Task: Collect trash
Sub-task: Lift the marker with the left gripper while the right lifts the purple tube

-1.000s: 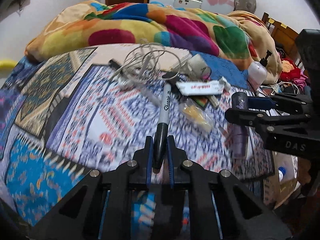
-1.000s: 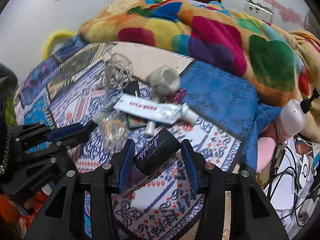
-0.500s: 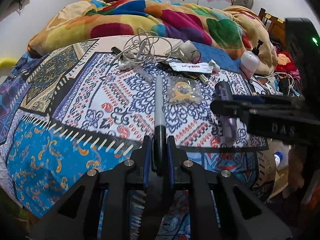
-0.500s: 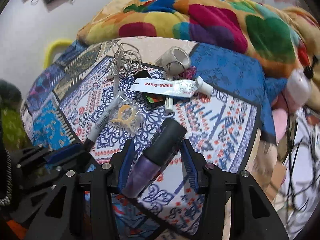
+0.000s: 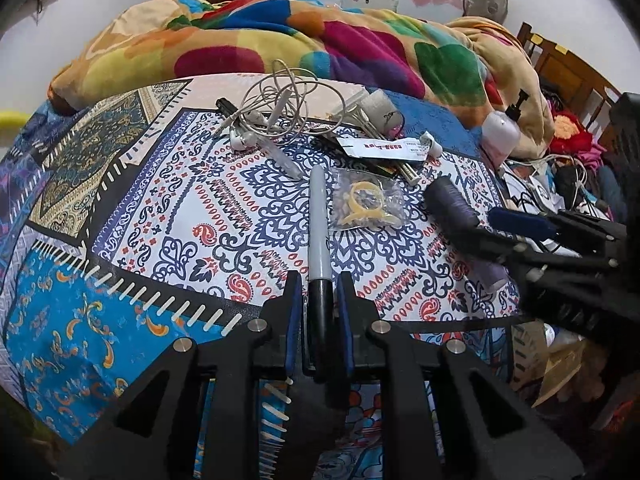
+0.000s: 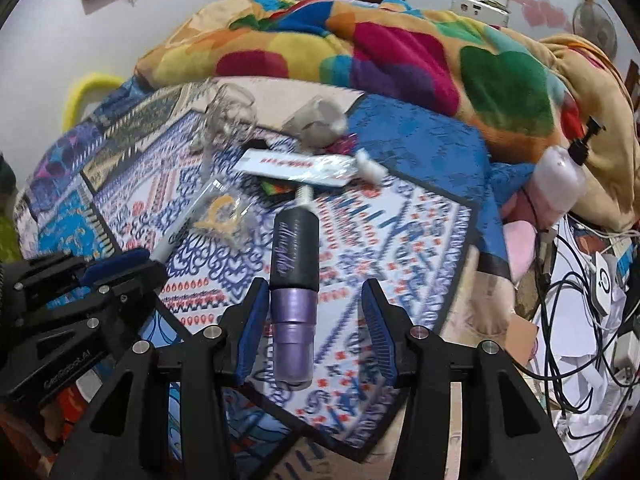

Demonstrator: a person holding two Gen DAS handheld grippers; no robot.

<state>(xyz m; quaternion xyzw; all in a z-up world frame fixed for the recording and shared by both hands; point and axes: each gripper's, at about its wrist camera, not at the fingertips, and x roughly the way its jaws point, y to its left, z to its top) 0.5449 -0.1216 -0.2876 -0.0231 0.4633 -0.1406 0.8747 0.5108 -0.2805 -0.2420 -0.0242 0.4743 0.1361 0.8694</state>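
Left tool (image 5: 318, 304): blue pads narrow, pinching the black cap end of a marker (image 5: 319, 216), grey barrel pointing away over the patterned bedspread (image 5: 248, 208).

Right tool (image 6: 316, 322): pads spread wide; a black-and-purple tube (image 6: 292, 280) stands between them, touching the left pad only (right pad apart).

On the bed: clear packet with yellow rings (image 5: 366, 202), white flat tube (image 5: 390, 148), tangled earphones (image 5: 280, 108), pump bottle (image 5: 500, 130), colourful blanket (image 5: 320, 40) behind.
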